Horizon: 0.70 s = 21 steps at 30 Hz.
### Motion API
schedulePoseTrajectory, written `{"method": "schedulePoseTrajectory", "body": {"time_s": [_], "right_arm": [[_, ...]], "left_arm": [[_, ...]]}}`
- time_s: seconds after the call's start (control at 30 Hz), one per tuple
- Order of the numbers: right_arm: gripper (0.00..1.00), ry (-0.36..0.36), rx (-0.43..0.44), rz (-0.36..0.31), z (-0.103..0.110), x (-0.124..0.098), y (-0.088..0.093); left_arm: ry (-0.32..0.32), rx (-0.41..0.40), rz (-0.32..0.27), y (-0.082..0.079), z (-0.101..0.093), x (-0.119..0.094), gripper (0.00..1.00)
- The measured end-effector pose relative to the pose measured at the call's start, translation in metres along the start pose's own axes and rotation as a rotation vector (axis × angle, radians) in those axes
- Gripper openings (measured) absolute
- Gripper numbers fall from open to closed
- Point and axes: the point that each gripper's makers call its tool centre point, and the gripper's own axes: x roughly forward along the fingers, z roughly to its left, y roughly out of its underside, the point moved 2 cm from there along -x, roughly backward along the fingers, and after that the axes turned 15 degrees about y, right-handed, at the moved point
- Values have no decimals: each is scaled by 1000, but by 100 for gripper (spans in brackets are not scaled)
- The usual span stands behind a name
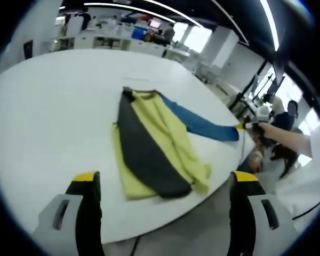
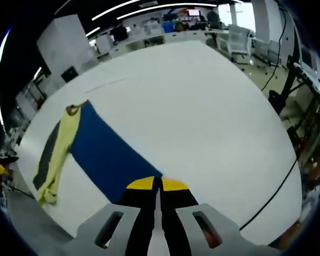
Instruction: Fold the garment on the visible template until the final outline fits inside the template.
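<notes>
The garment (image 1: 154, 144), yellow, dark grey and blue, is spread on the white table (image 1: 48, 117) near its edge, with the blue sleeve (image 2: 109, 157) pulled out sideways. That sleeve's end is pinched between the closed jaws of the right gripper (image 2: 156, 184). The left gripper (image 1: 165, 178) is held off the table edge, its jaws wide apart and holding nothing.

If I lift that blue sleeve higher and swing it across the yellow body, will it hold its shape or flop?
Probably flop. The blue sleeve lies flat on the white table like thin cloth, so it should sag from the right gripper, shut on its end. The yellow and grey body looks light and already folded, so a hard pull may drag it.
</notes>
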Motion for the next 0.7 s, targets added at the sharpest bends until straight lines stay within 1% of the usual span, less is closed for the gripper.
{"method": "schedulePoseTrajectory", "body": {"time_s": [0.07,0.37,0.5,0.6,0.7], "right_arm": [[3,6,-27,9,-2,4,1],[3,20,-39,45,-12,20,1],[3,28,-51,57,-9,18,2],[3,30,-57,59,-8,17,-1],[3,33,-58,61,-8,18,-3]], "left_arm": [[-3,-2,0,-1,1,1,97],[-15,-16,1,-7,8,6,97],[-14,-22,6,-8,10,11,97],[-11,-20,20,-8,11,15,97],[-13,-24,21,-10,14,17,97]]}}
